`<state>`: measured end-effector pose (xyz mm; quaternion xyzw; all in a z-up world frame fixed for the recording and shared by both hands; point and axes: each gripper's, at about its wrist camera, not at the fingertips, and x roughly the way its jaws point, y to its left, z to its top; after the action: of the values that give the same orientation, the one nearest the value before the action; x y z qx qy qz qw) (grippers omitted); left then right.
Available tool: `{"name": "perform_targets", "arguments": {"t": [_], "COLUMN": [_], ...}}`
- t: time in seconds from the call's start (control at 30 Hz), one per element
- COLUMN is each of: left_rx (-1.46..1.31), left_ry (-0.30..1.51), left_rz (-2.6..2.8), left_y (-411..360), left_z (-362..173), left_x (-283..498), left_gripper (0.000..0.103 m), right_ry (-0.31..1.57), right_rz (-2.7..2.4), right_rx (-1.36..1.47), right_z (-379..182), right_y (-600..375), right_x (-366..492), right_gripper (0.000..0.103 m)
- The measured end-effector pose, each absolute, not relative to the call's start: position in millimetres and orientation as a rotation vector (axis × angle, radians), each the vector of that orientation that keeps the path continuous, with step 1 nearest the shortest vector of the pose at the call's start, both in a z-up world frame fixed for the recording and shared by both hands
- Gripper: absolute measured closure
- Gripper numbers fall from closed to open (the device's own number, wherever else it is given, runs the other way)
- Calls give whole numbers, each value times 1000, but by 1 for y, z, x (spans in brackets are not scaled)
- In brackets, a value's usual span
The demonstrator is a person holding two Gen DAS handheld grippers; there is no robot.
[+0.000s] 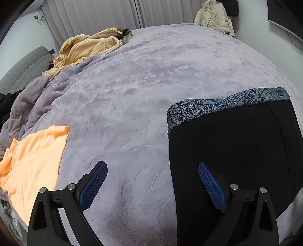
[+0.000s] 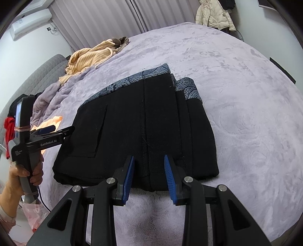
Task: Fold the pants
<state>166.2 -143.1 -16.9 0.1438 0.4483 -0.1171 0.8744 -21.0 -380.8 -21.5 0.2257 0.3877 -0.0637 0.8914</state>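
The black pants lie folded into a compact stack on the lavender blanket, with the blue-grey patterned waistband at the far end. My right gripper hovers over the near edge of the stack by the centre seam. Its jaws stand partly apart and no fabric is pinched between the blue pads. In the left wrist view the pants fill the right side. My left gripper is wide open just off their left edge, with its right finger over the black fabric. A hand holds the left gripper.
An orange cloth lies at the bed's left edge. A striped yellow garment is heaped at the far left by a grey headboard. A cream jacket hangs beyond the bed, in front of the curtains.
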Motion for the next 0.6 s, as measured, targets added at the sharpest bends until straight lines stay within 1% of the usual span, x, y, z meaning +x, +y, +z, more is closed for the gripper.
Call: {"name": "perform_targets", "arguments": {"t": [0.23, 0.33, 0.4, 0.5, 0.53, 0.57, 0.6], "left_rx": [294, 303, 302, 289, 286, 282, 277], "left_ry": [944, 938, 938, 944, 948, 952, 954], "left_rz": [-251, -237, -240, -243, -244, -246, -250], "left_y": [-141, -141, -140, -137, -137, -136, -136], "left_z": [-18, -18, -19, -20, -21, -22, -22], "left_x": [167, 167, 167, 169, 169, 170, 171], "left_gripper": [5, 1, 1, 1, 1, 1, 1], "right_ry": [781, 774, 767, 759, 758, 761, 762], "right_rz": [-109, -97, -88, -100, -112, -134, -146], "right_rx": [515, 546, 559, 532, 515, 485, 468], "right_z": [-20, -18, -15, -7, -3, 0, 3], "right_y": [-387, -392, -393, -393, -393, -393, -395], "right_x": [-25, -27, -28, -32, -34, -35, -35], "right_gripper": [67, 65, 63, 48, 39, 33, 31]}}
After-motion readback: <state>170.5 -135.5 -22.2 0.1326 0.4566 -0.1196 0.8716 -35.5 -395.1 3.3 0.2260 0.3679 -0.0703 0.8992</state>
